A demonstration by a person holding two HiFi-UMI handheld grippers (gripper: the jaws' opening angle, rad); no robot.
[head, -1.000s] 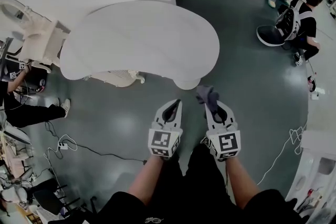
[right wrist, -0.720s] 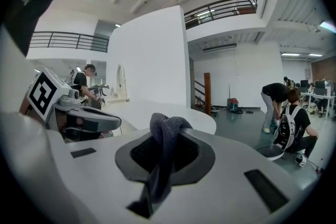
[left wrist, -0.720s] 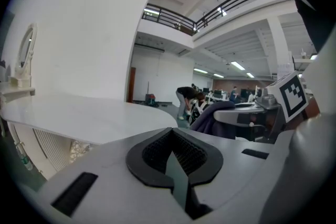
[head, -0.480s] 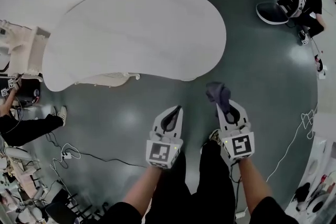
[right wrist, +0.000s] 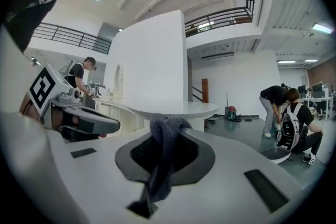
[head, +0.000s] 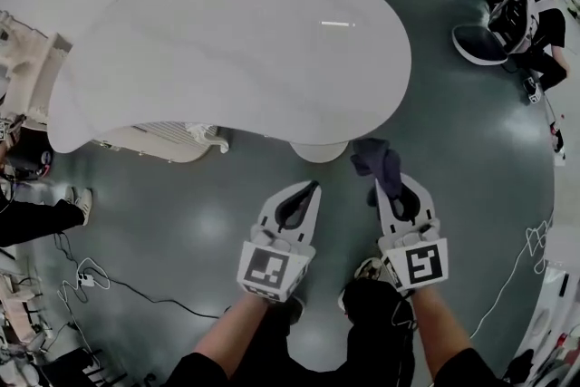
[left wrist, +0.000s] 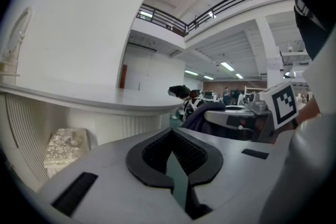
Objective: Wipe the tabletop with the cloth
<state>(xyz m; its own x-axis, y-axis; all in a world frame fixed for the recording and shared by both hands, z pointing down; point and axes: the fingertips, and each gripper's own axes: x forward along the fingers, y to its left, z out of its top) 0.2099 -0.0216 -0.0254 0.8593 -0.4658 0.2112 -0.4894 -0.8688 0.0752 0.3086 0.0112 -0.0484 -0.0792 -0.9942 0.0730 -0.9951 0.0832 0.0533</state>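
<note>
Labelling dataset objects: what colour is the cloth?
Dark greyish-purple cloth, plain with no pattern; it shows best in the right gripper view.

The white moulded-plastic left gripper [head: 311, 187] and matching right gripper [head: 396, 186] have black ribbed jaw pads. At six o'clock each carries a black-and-white square-marker cube [head: 269, 267]. The person wears black short sleeves [head: 471, 369] and black trousers [head: 372, 340].

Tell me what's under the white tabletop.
Below the tabletop, a ribbed white base pokes out at the near edge on the left, and a round white pedestal shows further right. The top covers the rest of both, so how they join it cannot be seen.
</note>
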